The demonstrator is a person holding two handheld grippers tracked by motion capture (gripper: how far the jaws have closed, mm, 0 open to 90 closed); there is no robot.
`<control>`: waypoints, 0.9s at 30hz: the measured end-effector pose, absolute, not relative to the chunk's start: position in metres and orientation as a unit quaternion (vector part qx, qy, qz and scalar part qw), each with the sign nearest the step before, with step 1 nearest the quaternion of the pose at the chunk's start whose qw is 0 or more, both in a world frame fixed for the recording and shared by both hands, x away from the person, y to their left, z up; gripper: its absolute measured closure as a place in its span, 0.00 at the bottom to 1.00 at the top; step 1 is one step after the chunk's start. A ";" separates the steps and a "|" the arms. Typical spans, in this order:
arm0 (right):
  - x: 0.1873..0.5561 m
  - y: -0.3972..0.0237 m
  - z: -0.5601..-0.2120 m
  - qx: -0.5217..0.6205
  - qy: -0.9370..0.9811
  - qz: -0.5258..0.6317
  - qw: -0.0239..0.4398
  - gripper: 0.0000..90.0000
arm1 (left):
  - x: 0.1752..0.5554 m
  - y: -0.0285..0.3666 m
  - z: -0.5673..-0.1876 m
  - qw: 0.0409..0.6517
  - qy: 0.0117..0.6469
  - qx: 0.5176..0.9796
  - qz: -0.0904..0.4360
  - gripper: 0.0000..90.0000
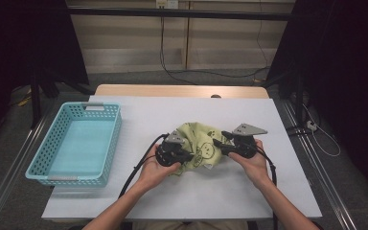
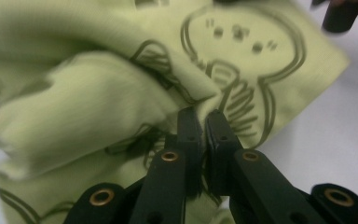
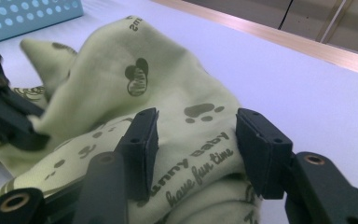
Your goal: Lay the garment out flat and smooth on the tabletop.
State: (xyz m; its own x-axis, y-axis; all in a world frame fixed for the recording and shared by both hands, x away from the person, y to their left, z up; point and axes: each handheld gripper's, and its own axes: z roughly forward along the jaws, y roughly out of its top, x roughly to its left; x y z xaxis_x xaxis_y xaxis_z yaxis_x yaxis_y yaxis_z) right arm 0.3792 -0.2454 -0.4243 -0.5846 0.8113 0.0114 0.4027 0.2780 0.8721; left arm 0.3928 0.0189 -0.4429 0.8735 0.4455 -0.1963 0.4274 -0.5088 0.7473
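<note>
Plainly, the blue basket (image 1: 76, 143) stands well left of the crumpled green cloth (image 1: 199, 143), which lies mid-bench (image 1: 249, 191). On the cloth's left side the left gripper (image 2: 203, 122) has its jaws pressed together on a fold. On its right, the right gripper (image 3: 196, 140) is spread, jaws straddling a printed ridge. The cloth looks light, soft and limp; it should sag, so a bunched fold or edge suits best.

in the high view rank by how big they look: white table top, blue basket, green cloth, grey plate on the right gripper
1. White table top, by far the largest.
2. Blue basket.
3. Green cloth, crumpled and partly hidden by the left gripper, so it shows smaller than it is.
4. Grey plate on the right gripper.
</note>
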 end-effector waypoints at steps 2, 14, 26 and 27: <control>0.379 -0.246 -0.424 0.397 0.766 0.453 0.225 0.56 | 0.393 0.019 -0.442 0.425 0.249 0.870 0.008 0.90; 0.400 -0.259 -0.401 0.412 0.734 0.486 0.234 0.51 | 0.416 0.051 -0.392 0.528 0.290 0.795 0.070 0.45; 0.418 -0.241 -0.428 0.425 0.775 0.426 0.194 0.51 | 0.456 0.014 -0.425 0.447 0.349 0.818 0.098 0.72; 0.418 -0.243 -0.429 0.428 0.774 0.427 0.189 0.52 | 0.456 0.016 -0.425 0.448 0.342 0.820 0.101 0.82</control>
State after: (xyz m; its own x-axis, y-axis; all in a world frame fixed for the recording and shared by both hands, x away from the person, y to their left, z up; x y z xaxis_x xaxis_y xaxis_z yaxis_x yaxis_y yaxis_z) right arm 0.4184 -0.2426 -0.4293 -0.5627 0.8235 0.0719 0.5004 0.2702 0.8225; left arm 0.4556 0.0161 -0.4245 0.7462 0.6507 -0.1403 0.4699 -0.3656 0.8035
